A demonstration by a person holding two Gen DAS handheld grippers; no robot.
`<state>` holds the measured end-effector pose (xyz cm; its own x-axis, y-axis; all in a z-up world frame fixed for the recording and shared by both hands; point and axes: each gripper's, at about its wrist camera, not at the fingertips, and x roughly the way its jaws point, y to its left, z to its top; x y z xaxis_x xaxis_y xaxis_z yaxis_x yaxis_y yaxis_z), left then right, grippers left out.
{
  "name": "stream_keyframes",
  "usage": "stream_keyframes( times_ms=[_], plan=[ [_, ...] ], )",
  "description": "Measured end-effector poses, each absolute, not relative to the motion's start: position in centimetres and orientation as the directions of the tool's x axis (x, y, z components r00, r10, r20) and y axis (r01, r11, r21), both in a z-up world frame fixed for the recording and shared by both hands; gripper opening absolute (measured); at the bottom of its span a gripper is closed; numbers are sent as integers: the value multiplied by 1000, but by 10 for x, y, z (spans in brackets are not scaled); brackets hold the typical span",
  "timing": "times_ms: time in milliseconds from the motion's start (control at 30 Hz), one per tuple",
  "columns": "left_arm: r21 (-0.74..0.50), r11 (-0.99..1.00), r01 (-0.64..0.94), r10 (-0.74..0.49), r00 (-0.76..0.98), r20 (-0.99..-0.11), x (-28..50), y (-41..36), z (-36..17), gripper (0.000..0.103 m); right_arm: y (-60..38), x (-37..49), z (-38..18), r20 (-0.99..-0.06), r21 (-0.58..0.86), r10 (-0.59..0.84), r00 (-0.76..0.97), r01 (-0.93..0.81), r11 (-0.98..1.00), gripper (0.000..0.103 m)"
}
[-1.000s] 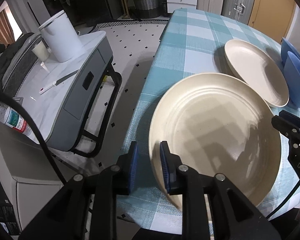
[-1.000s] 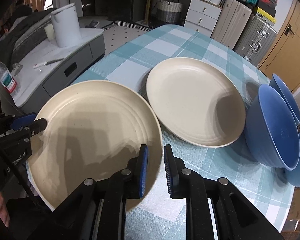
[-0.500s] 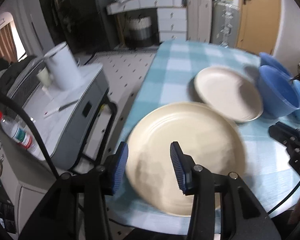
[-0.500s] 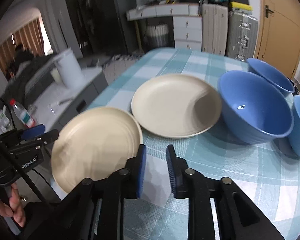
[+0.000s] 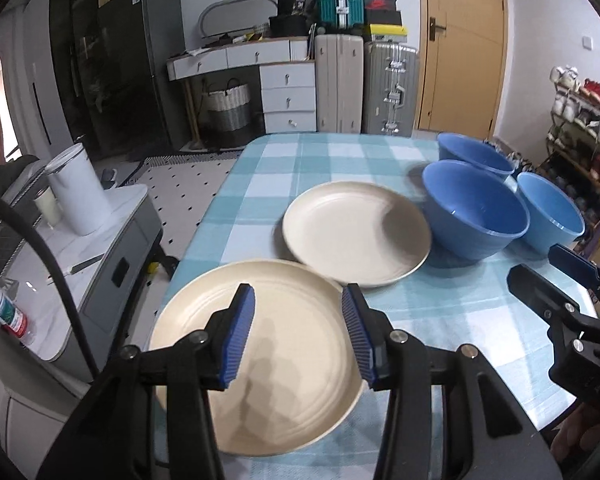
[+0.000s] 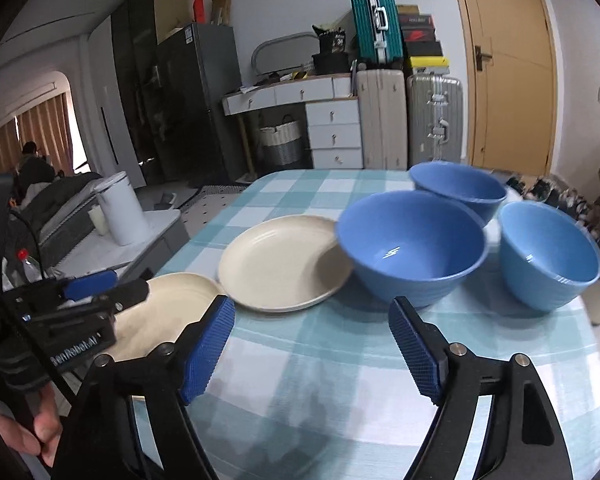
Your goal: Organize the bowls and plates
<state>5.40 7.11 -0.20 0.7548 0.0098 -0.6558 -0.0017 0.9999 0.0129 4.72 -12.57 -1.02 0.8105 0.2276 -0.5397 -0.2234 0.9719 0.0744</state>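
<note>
My left tool (image 5: 298,332) hovers half-open and empty over the near plate (image 5: 260,360) at the counter (image 5: 440,308) edge; my right tool (image 6: 310,344), jaws opening wide on nothing, faces the nearest blue bowl (image 6: 412,244) straight ahead

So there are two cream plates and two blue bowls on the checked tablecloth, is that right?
Not quite: there are three blue bowls, not two. The right wrist view shows all three grouped beside the far cream plate, with the near cream plate on the checked tablecloth too.
</note>
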Motion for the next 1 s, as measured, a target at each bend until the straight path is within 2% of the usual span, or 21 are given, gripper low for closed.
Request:
stream_keyframes(
  times_ms=[200, 333, 433, 667, 767, 833, 1000],
  plan=[
    [-12, 1000, 15, -20, 804, -594, 52, 59, 7, 47, -157, 25, 5, -441, 40, 173, 881, -174, 984, 90],
    [10, 1000, 28, -17, 818, -576, 52, 48, 1, 47, -167, 8, 14, -360, 31, 161, 919, -161, 986, 101],
    [3, 999, 41, -32, 811, -585, 52, 43, -4, 47, -169, 1, 20, -305, 9, 170, 937, -176, 984, 102],
    [8, 1000, 28, -19, 846, -532, 40, 48, 2, 50, -169, -13, 29, -257, -17, 143, 956, -153, 988, 102],
    [-19, 1000, 8, -16, 852, -523, 41, 55, 4, 60, -168, -14, 32, -237, -41, 91, 967, -103, 994, 102],
    [-39, 999, 0, -20, 860, -509, 39, 58, 6, 77, -172, -15, 31, -220, -48, 39, 975, -51, 998, 102],
    [-37, 999, 3, -20, 886, -464, 34, 56, 11, 78, -182, 0, 26, -305, -19, -28, 952, 23, 1000, 102]
  ],
)
